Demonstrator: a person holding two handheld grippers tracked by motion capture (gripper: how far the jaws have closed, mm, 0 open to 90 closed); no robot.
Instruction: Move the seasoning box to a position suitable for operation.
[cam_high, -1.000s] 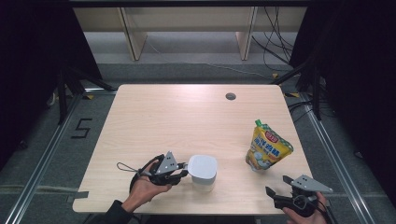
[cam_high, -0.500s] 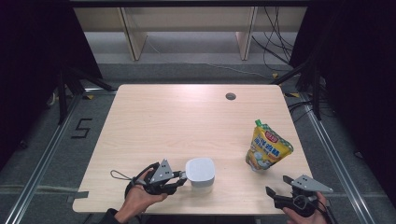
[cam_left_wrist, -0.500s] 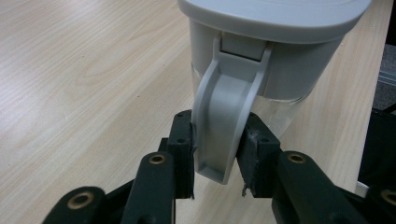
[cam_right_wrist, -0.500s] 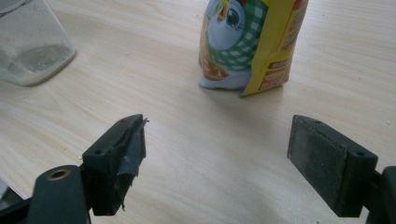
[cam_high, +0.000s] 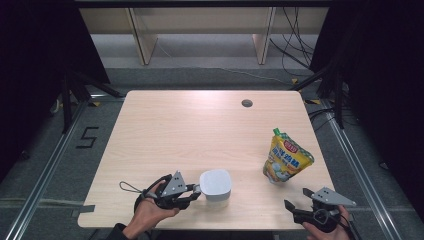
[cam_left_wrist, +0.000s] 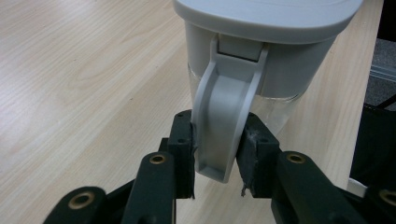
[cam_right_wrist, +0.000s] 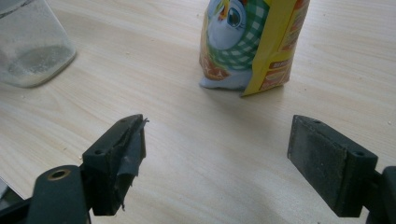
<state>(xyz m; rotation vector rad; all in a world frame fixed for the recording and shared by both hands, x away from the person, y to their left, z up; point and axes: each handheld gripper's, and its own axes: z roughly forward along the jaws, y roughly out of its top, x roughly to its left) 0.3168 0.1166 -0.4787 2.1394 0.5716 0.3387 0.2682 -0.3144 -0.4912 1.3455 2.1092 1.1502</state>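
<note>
A white-lidded jar (cam_high: 216, 186) with a clear body stands upright on the table (cam_high: 200, 130), near its front edge and slightly left of centre. In the left gripper view the jar's grey lid clasp (cam_left_wrist: 224, 126) hangs down the near side of the jar, and the two black pads of the left tool (cam_high: 196, 192) press on the clasp from either side, pinching it. The high view shows the same tool lying roughly level, held in the person's left hand (cam_high: 150, 212), its tips meeting the jar's left side.

Against the frame one second earlier, the jar and the left tool sit a little lower in the high view, that is, nearer the front edge of the table; against the frame half a second earlier their position is nearly the same. The grip on the clasp is unchanged in kind.

To the right, well apart from the jar, a yellow stand-up pouch (cam_high: 286, 160) with a green spout cap stands on the table, in the same place as before. In front of it, at the front right corner, the right tool (cam_high: 296, 200) rests in the person's right hand (cam_high: 327, 232) with its jaws spread wide and nothing between them; the right gripper view looks past them to the pouch (cam_right_wrist: 252, 42) and the jar's clear base (cam_right_wrist: 32, 44). This tool has not shifted.
</note>
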